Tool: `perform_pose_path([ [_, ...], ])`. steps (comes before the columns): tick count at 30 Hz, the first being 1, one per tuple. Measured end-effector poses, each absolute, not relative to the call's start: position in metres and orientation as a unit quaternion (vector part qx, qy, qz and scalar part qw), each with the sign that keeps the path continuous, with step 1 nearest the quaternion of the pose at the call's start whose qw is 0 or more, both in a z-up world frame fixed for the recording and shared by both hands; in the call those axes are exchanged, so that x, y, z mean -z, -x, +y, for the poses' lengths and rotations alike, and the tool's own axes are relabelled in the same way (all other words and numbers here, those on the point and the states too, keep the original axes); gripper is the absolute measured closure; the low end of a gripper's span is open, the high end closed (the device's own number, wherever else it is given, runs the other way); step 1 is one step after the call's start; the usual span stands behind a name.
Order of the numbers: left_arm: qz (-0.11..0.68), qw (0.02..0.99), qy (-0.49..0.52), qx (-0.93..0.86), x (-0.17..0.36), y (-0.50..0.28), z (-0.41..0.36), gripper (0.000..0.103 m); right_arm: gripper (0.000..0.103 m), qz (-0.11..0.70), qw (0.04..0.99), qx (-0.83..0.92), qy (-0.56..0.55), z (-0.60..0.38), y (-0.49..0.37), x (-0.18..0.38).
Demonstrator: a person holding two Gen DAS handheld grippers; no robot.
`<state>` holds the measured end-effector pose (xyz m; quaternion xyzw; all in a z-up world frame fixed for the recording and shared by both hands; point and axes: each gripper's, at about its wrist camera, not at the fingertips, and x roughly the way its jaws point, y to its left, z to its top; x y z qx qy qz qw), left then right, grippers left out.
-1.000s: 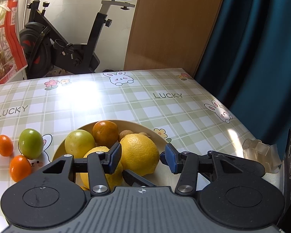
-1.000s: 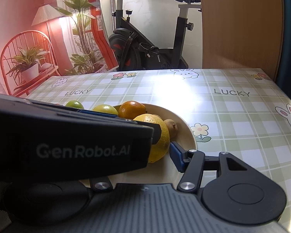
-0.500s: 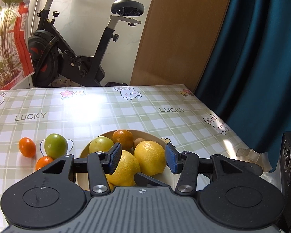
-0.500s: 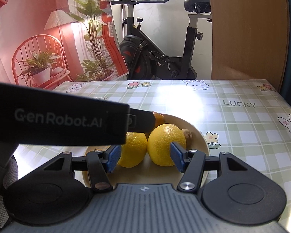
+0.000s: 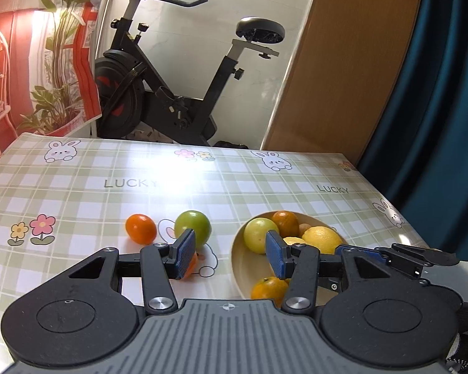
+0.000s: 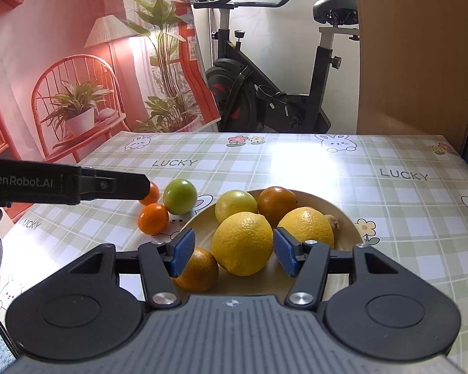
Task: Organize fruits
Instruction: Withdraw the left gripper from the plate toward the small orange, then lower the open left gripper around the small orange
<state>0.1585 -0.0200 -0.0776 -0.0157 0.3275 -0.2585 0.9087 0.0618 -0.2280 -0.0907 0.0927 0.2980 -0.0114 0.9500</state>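
A cream bowl [image 6: 344, 233] holds two lemons, a yellow-green fruit [image 6: 235, 202], an orange [image 6: 277, 202] and a mandarin [image 6: 198, 269]. My right gripper [image 6: 234, 252] hovers open at the bowl's near side; the nearer lemon [image 6: 241, 243] lies in the bowl between its blue pads, untouched. Left of the bowl, a green fruit [image 5: 192, 226] and two small oranges lie on the tablecloth. My left gripper [image 5: 231, 254] is open and empty, just short of the green fruit, with the bowl [image 5: 243, 265] to its right. One small orange [image 5: 140, 228] lies left of its fingers; the other is mostly hidden behind the left pad.
The checked tablecloth [image 5: 78, 193] is bare at the far side and left. An exercise bike [image 5: 171, 99] and a wooden panel [image 5: 343, 78] stand beyond the far edge. A blue curtain [image 5: 446, 109] hangs beyond the table's right edge.
My left gripper swung left, from over the bowl to the loose fruits on the cloth, and no longer blocks the right wrist view. The right gripper drew back and rose slightly.
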Motion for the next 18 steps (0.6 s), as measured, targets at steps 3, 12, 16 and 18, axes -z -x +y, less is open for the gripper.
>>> perform_pose_path([
  [3,0.321,0.915,0.017,0.245,0.072,-0.165,-0.002,0.051,0.044,0.298,0.95,0.006,-0.092,-0.223,-0.065,0.09],
  [12,0.309,0.926,0.04,0.215,0.061,-0.181,0.033,0.051,0.045,0.298,0.951,-0.015,-0.084,-0.211,-0.086,0.088],
  [16,0.308,0.927,0.039,0.212,0.061,-0.188,0.038,0.051,0.046,0.299,0.951,-0.029,-0.072,-0.203,-0.098,0.087],
  [18,0.31,0.926,0.043,0.211,0.063,-0.192,0.039,0.051,0.047,0.301,0.951,-0.035,-0.063,-0.199,-0.105,0.088],
])
